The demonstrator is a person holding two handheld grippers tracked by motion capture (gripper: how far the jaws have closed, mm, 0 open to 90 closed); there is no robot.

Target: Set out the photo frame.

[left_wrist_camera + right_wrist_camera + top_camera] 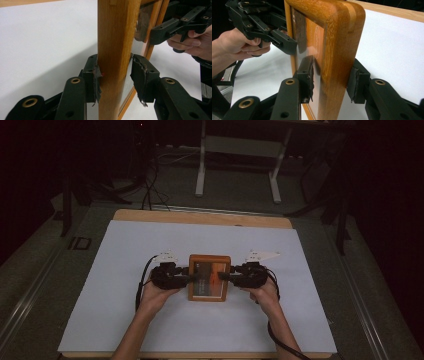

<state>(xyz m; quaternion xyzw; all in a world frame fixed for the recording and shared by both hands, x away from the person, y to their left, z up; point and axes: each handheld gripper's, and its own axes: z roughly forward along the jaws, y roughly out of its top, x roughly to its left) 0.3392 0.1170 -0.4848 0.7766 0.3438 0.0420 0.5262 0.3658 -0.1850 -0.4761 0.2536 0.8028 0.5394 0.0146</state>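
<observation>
Two grippers work one wooden frame [209,277], which sits near the middle of the white sheet [125,270] covering the table. All positions below are given relative to the frame.

1. Left gripper [186,276]: at the frame's left rail. In the left gripper view the rail [115,60] stands between the two jaws. The pad behind the rail touches the wood; the pad on the glass side stands just clear of it. The jaws are therefore spread around the rail, and a firm pinch is not confirmed.

2. Right gripper [226,276]: at the frame's right rail, directly opposite the left gripper. In the right gripper view the rail [337,72] lies between the jaws. The outer pad sits against the wood; the inner pad rests at the glass [312,45]. Whether both pads press cannot be told for certain.

3. Long axis: in the high view the frame's long sides run away from the person, so each gripper meets a long rail at about mid-length, square to it.

4. Reach: both hands are equally near.

Judgement: the next move, probably a two-sided lift or turn, depends on each rail staying centred between its jaws. Uneven closing could tip the frame.
</observation>
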